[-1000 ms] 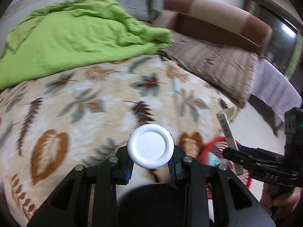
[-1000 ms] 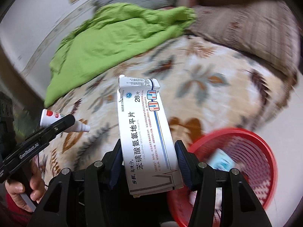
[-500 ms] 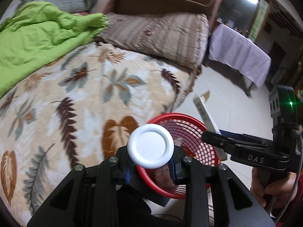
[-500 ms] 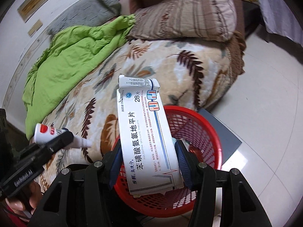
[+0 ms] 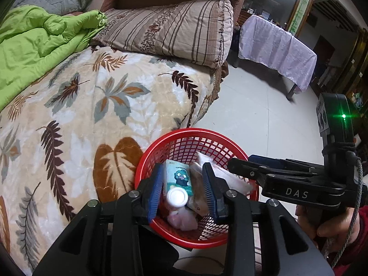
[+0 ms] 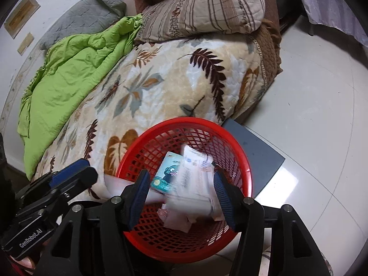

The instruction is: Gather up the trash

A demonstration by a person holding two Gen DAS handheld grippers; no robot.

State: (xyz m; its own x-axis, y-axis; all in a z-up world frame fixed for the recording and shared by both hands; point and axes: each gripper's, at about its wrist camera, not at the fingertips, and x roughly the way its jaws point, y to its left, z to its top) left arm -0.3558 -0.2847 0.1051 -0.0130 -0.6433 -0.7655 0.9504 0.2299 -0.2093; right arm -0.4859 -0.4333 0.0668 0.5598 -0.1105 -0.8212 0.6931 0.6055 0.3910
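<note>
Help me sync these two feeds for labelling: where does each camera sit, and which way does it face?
Left wrist: rides the left gripper, looking steeply down between its opening fingers into the red basket beside the bed; the dropped white bottle falls free; the right gripper and a hand show at right.
Right wrist: rides the right gripper, facing down into the same basket; the blurred medicine box drops between its opening fingers; the left gripper shows at left.
Shared: basket, cartoon tissue pack, leaf-print blanket.

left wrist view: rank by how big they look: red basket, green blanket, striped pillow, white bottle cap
1. striped pillow
2. green blanket, close to the pillow and cut off at the frame edge, so unsure
3. red basket, nearer the camera
4. white bottle cap
</note>
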